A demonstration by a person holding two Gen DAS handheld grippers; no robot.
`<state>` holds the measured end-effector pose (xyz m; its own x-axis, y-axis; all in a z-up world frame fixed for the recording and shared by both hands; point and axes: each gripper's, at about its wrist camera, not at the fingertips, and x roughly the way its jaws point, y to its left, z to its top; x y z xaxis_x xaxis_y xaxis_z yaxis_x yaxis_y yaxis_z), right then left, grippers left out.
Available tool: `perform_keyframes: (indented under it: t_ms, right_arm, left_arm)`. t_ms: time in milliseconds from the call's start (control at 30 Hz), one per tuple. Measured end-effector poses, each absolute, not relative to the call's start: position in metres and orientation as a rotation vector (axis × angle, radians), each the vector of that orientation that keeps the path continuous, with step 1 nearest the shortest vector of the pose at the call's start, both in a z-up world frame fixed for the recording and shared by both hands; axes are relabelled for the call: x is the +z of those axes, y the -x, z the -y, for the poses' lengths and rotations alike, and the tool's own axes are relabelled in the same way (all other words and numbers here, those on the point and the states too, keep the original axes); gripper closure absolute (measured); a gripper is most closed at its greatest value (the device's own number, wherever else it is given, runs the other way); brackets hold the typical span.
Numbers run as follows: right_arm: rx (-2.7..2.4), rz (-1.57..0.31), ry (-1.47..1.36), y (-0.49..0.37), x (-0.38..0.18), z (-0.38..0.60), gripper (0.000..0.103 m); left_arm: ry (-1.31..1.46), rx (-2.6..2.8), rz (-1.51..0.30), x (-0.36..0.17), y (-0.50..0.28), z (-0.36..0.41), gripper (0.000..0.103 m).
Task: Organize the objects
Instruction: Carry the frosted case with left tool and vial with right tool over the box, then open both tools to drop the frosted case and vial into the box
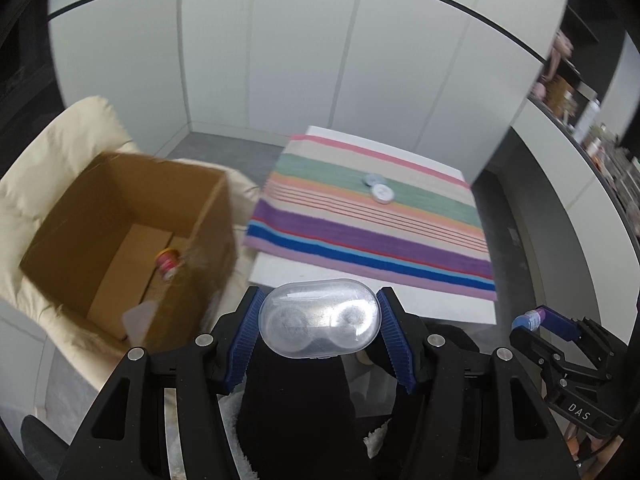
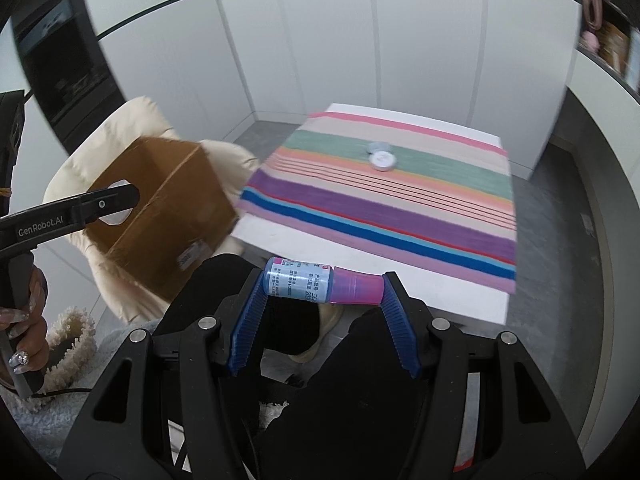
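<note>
Left gripper (image 1: 319,320), low centre of its own view, has its blue ribbed pads clamped on the two ends of a clear plastic contact lens case (image 1: 319,318), carried flat and level above the person's dark lap. Right gripper (image 2: 323,286), low centre of its view, is pinched end to end on a small eye-drop bottle (image 2: 316,281), blue label toward the left pad, pink cap against the right one, lying sideways between the fingers.

Out to the left of both views sits the open cardboard box (image 1: 128,236) on a cream cushion (image 1: 48,152); a red-capped bottle (image 1: 168,263) already lies inside it. Upper right, the striped cloth (image 1: 372,216) covers a white table (image 1: 360,300), and two small round tins (image 1: 379,189) sit touching on the green band.

Judging by this, both loads are bound for the box. The case should go first, since the left gripper is nearer: carry it over the open top, lower it clear of the near wall and the bottle inside, then part the fingers. Keep the right gripper back so the two don't meet over the opening. The tins remain to be collected.
</note>
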<state>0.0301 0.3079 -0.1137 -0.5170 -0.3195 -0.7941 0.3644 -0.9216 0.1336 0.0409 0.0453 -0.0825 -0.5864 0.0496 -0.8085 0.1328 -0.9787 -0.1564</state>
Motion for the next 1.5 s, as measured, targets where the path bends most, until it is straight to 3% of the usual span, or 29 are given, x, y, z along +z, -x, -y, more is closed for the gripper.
perform_keyframes:
  t_ms: [800,1500]
  right_arm:
    - [-2.002,-0.346,-1.135,-0.040,-0.132,-0.115,0.042]
    - [-1.910,-0.517,-1.072,0.032,-0.157,0.032,0.042]
  left_arm:
    - [-1.221,-2.424,-0.558,-0.095,-0.115,0.107,0.044]
    - [-1.212,-2.259,-0.654,-0.143,-0.047,0.198,0.044]
